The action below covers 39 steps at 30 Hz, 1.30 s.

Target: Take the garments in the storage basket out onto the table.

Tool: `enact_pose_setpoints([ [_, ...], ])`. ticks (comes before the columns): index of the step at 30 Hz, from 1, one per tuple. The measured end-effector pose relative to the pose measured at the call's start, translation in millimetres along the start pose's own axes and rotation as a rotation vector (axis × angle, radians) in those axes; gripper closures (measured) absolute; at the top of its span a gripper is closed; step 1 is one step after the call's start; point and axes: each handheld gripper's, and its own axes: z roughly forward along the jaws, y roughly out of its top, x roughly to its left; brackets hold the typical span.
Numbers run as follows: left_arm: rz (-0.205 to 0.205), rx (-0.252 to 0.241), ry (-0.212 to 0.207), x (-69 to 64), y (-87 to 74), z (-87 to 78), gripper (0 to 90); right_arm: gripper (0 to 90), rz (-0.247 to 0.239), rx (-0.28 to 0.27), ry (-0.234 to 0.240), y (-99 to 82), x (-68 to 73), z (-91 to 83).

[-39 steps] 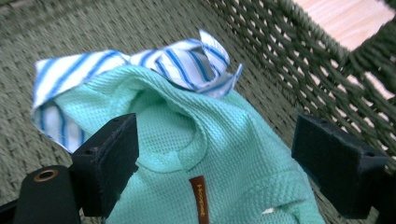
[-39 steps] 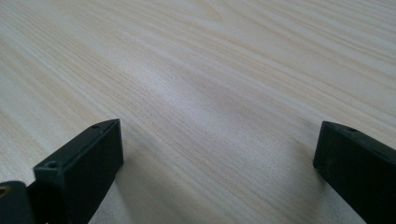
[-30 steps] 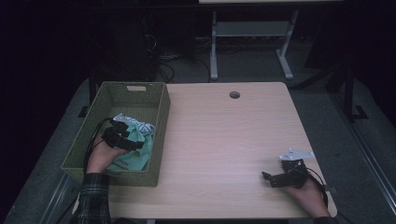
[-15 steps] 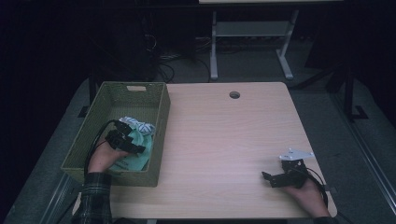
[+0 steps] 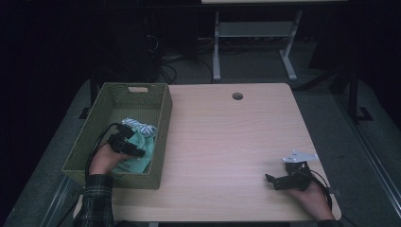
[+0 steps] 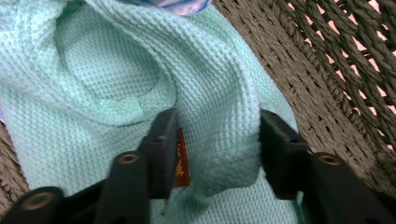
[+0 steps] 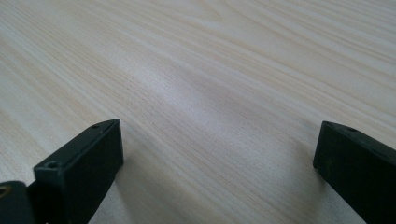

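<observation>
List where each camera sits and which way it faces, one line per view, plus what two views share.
High view: fixed above the person's side, looking forward and down on the table and woven basket; both forearms, the left tongs and the right tongs show.
Left gripper view: rides the left tongs, looking along its jaws, which have just been closing around a fold of mint knitted cloth in the basket.
Right gripper view: rides the right tongs, jaws wide, facing bare tabletop.
Shared: the high and left gripper views both show cloth and basket.

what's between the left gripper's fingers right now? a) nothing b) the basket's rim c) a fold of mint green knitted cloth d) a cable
c: in the left gripper view both fingers press a bunched fold of the mint green cloth inside the woven basket.
</observation>
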Motion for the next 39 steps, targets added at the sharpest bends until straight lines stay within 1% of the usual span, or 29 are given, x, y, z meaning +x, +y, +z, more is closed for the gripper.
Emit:
enact_pose_setpoints([
  [1, 0.000, 0.001, -0.012, 0.4, 0.0, -0.3, 58.4, 1.1, 0.001, -0.001, 0.000, 0.0, 0.1, 0.1],
  [2, 0.000, 0.001, -0.012, 0.4, 0.0, -0.3, 61.7, 1.1, 0.001, -0.001, 0.000, 0.0, 0.1, 0.1],
  [3, 0.017, 0.014, -0.012, 1.3, 0.4, -1.0, 61.7, 1.1, 0.002, -0.001, 0.000, 0.0, 0.1, 0.1],
  [4, 0.001, 0.018, -0.018, 1.3, 0.3, -1.2, 67.2, 1.1, 0.001, -0.001, 0.000, 0.0, 0.0, 0.1],
  [8, -0.017, 0.007, -0.020, 1.6, 0.5, -4.2, 79.6, 1.1, 0.002, -0.001, 0.000, 0.0, 0.1, 0.1],
  [10, -0.034, 0.001, -0.019, 1.1, 0.4, -5.0, 82.2, 1.1, 0.002, -0.001, 0.000, 0.0, 0.1, 0.1],
  [13, -0.030, -0.006, -0.012, 1.3, 0.5, -7.8, 83.0, 1.1, 0.001, 0.000, 0.000, 0.0, 0.1, 0.0],
  [15, -0.031, -0.031, -0.004, 1.0, 0.4, -11.3, 83.2, 1.1, 0.002, -0.001, 0.000, 0.0, 0.1, 0.1],
  [17, -0.037, -0.074, 0.003, 0.5, 0.0, -16.1, 83.4, 1.1, 0.001, -0.001, 0.000, 0.1, 0.0, 0.1],
  [18, -0.032, -0.090, 0.008, 0.9, -0.4, -18.9, 83.5, 1.1, 0.001, -0.001, 0.000, 0.0, 0.0, 0.1],
  [21, -0.045, -0.155, 0.018, 1.0, -1.4, -26.2, 83.8, 1.1, 0.001, -0.001, 0.000, 0.1, 0.0, 0.1],
  [24, -0.047, -0.209, 0.028, 1.9, -2.7, -33.4, 83.9, 1.1, 0.001, -0.001, 0.000, 0.1, 0.0, 0.2],
  [29, -0.060, -0.291, 0.020, 3.3, -4.9, -43.9, 83.9, 1.1, 0.002, -0.002, 0.000, 0.1, 0.0, 0.2],
  [30, -0.063, -0.306, 0.017, 3.4, -5.1, -45.6, 83.9, 1.1, 0.002, -0.002, 0.000, 0.1, 0.0, 0.2],
  [31, -0.063, -0.306, 0.017, 3.4, -5.1, -45.6, 83.9, 1.1, 0.002, -0.002, 0.000, 0.1, 0.1, 0.2],
  [33, -0.061, -0.341, 0.018, 3.5, -5.5, -50.5, 83.9, 1.1, 0.002, -0.002, 0.000, 0.1, 0.0, 0.2],
  [36, -0.059, -0.370, 0.025, 3.3, -5.3, -56.5, 83.9, 1.1, 0.002, -0.001, 0.000, 0.1, 0.1, 0.2],
  [37, -0.059, -0.370, 0.025, 3.3, -5.3, -56.5, 83.9, 1.1, 0.002, -0.001, 0.000, 0.1, 0.1, 0.2],
  [39, -0.068, -0.398, 0.016, 3.3, -5.6, -60.9, 83.9, 1.1, 0.002, -0.001, 0.000, 0.1, 0.0, 0.2],
])
